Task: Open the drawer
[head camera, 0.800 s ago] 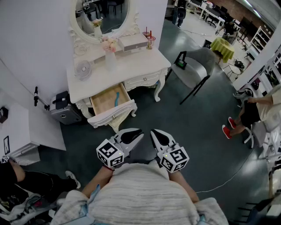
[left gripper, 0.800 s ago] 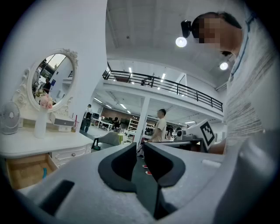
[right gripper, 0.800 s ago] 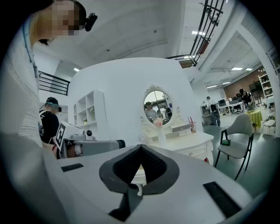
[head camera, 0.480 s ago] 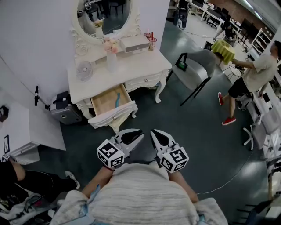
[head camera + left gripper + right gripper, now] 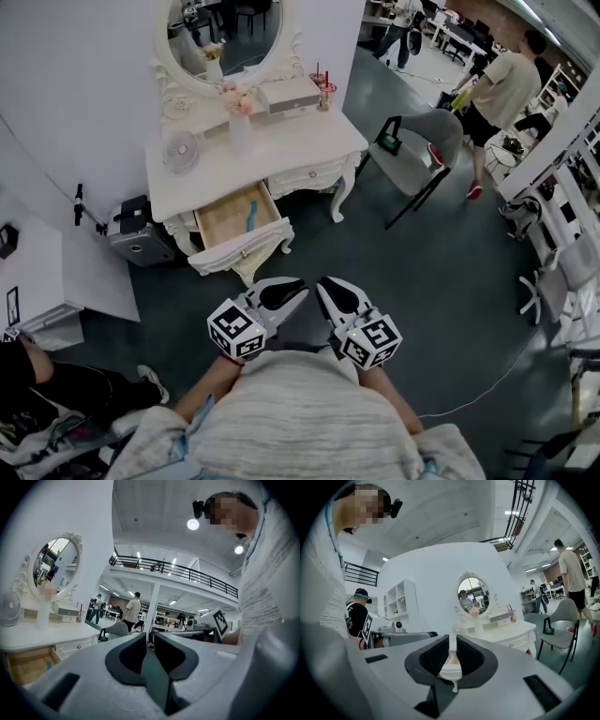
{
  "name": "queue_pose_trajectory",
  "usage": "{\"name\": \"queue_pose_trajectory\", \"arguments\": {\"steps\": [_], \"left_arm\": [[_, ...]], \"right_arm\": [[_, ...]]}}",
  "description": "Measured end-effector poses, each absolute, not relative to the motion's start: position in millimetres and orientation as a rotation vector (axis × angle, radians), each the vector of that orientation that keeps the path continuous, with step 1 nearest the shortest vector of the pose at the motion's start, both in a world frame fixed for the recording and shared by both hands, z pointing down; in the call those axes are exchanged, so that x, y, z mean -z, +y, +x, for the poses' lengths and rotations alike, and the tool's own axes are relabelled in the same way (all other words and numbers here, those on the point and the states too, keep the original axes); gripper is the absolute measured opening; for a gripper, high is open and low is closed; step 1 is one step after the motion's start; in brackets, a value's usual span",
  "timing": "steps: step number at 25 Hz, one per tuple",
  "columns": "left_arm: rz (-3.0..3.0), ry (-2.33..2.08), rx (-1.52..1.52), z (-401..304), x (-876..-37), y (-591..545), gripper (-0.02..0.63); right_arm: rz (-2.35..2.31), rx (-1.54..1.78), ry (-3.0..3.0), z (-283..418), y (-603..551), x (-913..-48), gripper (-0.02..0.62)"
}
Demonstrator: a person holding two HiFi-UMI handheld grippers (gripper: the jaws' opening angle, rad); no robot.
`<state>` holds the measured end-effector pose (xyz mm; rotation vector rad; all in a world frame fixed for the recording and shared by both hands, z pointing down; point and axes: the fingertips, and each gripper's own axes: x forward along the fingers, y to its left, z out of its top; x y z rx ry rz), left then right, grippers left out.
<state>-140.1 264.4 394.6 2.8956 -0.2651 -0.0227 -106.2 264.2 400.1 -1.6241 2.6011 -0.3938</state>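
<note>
Left hand-held gripper: held level close to the torso, jaws pressed together, nothing pinched.
Right hand-held gripper: just beside the left one, tips almost meeting it, jaws likewise pressed together and empty; only the far-off drawer front seen through the slit.
Direction to the drawer: ahead and to the left in the head view, well apart from both tips, bare floor between.
Nearer hand: the left, by a small margin.
Drawer axis: front panel runs along the desk edge; slide line points out from the desk toward the person.
Drawer state: stands pulled out, wooden inside exposed; task looks done on this showing.
Drawer contents: one slim blue item lying lengthwise on the bottom; kind not readable.
Neighbouring drawer: to the right, flush with the desk front, closed.
Desk top: small fan, vase of flowers, oval mirror behind.
Farther off: grey chair right of the desk.
</note>
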Motion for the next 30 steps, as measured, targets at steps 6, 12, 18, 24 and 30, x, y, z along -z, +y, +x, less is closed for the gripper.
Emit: {"name": "queue_pose_trajectory", "arguments": {"steps": [6,12,18,24,30], "left_arm": [[2.887,-0.293,0.023,-145,-397,257,0.063],[2.883,-0.302,0.018,-151,-401,254,0.063],[2.874,-0.306,0.007,-145,-408,245,0.063],[2.872,-0.36,-0.005,-132,-411,217,0.063],[2.838,-0.451,-0.016,-106,-419,164,0.063]], "right_arm": [[-1.616,0.405,2.605,-107,257,-403,0.011],[-1.591,0.42,2.612,-111,252,-404,0.011],[-1.556,0.431,2.664,-112,243,-413,0.011],[-1.504,0.453,2.686,-96,212,-419,0.011],[-1.445,0.463,2.721,-66,162,-422,0.011]]}}
